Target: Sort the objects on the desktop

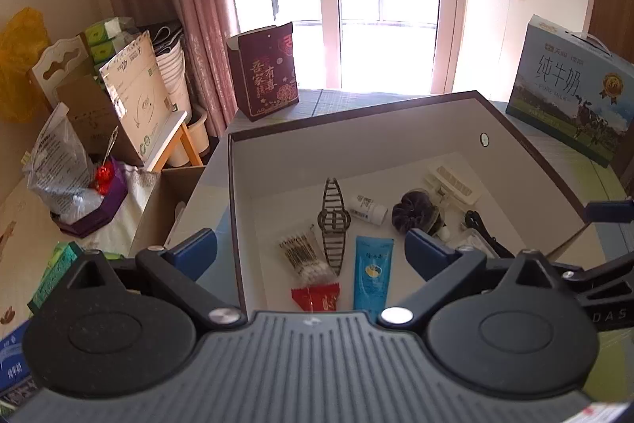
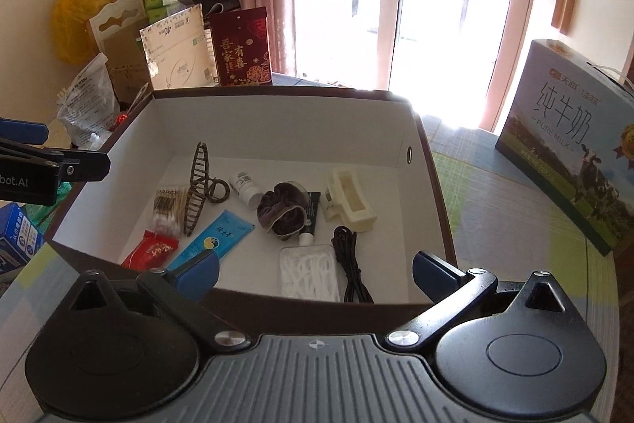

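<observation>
Box (image 2: 420,145) sits centre of table, holds all the small stuff: hair claw (image 2: 198,181), blue tube (image 2: 216,238), swab pack (image 2: 168,207), scrunchie (image 2: 283,209), cable (image 2: 348,264), floss-pick case (image 2: 309,272). Left gripper (image 1: 311,242) and right gripper (image 2: 315,270) both spread wide, empty, at near rim. Items look light; tube likely slippery, pinch its flat crimped end. Scrunchie soft, grab anywhere.
</observation>
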Demonstrator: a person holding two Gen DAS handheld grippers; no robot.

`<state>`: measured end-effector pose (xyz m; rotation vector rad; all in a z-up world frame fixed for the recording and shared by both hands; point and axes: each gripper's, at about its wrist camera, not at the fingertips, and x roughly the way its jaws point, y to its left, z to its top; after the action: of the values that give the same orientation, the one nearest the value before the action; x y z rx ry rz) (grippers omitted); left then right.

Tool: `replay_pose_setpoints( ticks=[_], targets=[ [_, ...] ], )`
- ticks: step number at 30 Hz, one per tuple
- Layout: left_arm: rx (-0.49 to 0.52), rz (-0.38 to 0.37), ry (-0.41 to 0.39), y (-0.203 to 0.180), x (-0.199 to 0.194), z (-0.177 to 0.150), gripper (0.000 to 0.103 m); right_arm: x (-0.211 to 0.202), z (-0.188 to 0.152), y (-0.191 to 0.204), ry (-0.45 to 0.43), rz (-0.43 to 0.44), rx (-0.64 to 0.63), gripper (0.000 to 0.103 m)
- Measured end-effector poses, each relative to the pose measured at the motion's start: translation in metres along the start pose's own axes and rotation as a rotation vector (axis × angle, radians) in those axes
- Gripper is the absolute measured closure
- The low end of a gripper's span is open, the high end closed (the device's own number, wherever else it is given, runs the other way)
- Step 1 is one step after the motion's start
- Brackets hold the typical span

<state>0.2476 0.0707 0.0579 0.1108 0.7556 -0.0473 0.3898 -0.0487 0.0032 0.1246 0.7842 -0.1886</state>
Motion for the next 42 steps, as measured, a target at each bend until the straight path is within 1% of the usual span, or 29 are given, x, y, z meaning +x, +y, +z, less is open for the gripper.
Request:
replay_pose_setpoints(
  ticks=[3, 6, 12, 20, 25, 33, 42],
  targets=[
    [-0.035, -0.006, 0.02, -0.007, -0.014, -0.017, 0.003, -0.012, -0.016, 0.0, -0.002, 0.02, 0.043, 0.002],
    [-0.041, -0.008, 0.042, -0.015, -0.026, -0.035, 0.003, -0.023, -0.031, 0.001, 0.004, 0.027, 0.072, 0.002],
    [-0.055, -0.003, 0.061, -0.025, -0.048, -0.06, 0.004, -0.051, -0.052, 0.005, -0.025, 0.005, 0.047, 0.002],
    [-0.03, 0.009, 0.065, -0.039, -0.072, -0.085, 0.004, -0.077, -0.068, 0.005, -0.054, 0.005, 0.039, 0.002],
    [-0.028, 0.019, 0.061, -0.043, -0.085, -0.096, 0.004, -0.086, -0.08, 0.008, -0.053, 0.012, 0.039, 0.002],
    [-0.025, 0.029, 0.04, -0.048, -0.106, -0.104, 0.004, -0.105, -0.092, 0.013, -0.068, 0.022, 0.036, 0.002],
    [-0.032, 0.016, 0.033, -0.053, -0.119, -0.11, 0.004, -0.121, -0.101, 0.015, -0.073, 0.02, 0.037, 0.002]
  ],
)
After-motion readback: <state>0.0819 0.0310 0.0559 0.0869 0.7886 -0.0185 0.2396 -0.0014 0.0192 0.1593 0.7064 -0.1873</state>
